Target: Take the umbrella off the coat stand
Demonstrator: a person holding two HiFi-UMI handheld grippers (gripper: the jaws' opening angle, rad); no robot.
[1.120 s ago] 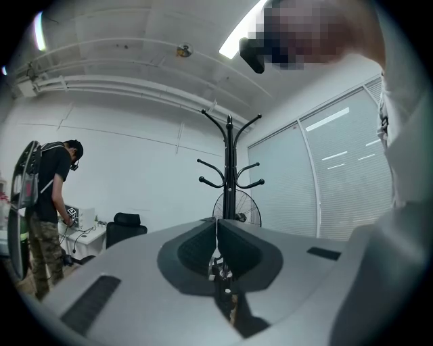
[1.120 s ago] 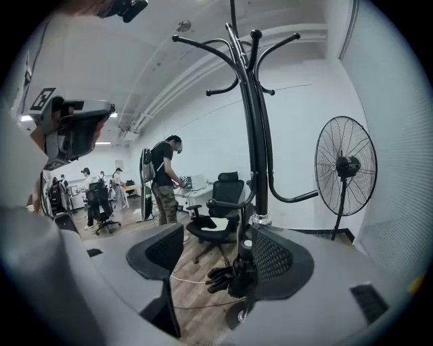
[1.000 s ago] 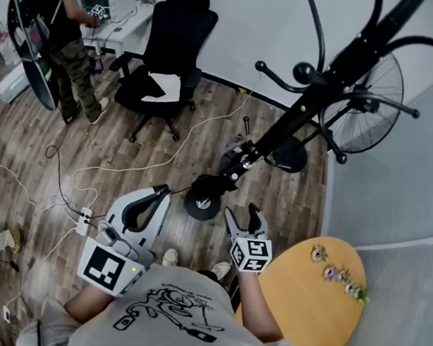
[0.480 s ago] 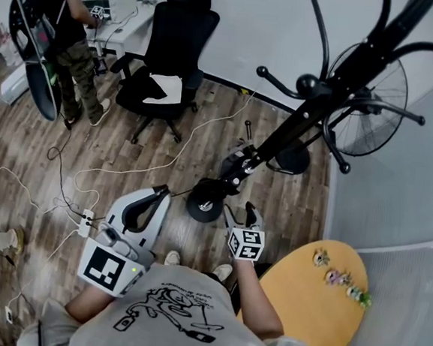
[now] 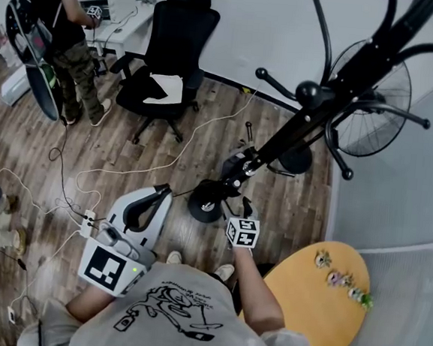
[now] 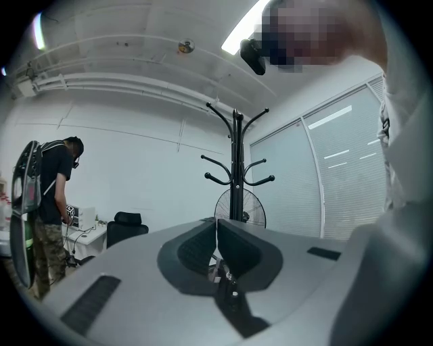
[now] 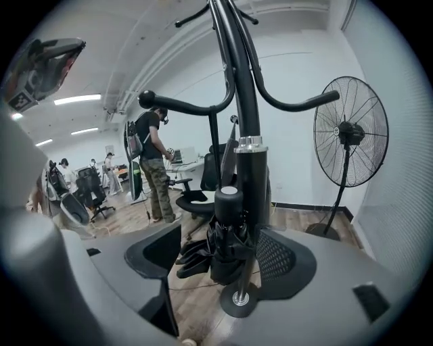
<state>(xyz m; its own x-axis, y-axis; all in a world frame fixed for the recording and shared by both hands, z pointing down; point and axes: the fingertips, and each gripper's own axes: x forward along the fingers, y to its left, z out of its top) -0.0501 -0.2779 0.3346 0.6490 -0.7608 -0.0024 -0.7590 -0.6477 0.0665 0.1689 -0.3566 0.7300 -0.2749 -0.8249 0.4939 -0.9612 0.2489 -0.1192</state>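
We are losing the top of the stand [image 5: 312, 116] past the frame edge in the head view, and its pole [image 7: 247, 101] is running out of the right gripper view too. Whatever the umbrella [image 7: 226, 236] is hanging from is hiding behind its own bundle and the pole, so we are unable to say how it is fastened. In the head view the umbrella [image 5: 237, 166] is showing only as a small dark lump, its shape hard to make out.

The umbrella is sitting low against the pole, just above the round base [image 5: 203, 203]. It is looking black and folded short, with a stubby round end capped in pale grey pointing up and loose pleats bulging to the left.

We are holding the right gripper [image 7: 222, 262] up to it. Its fingers [image 7: 281, 260] have just been opening and are standing wide with the umbrella between them. The left one is clearly apart from the cloth; whether the right one is touching we are unable to tell. The left gripper [image 5: 159, 193] is hanging beside us, well apart from the stand, its fingers [image 6: 199, 249] pressing together on nothing.
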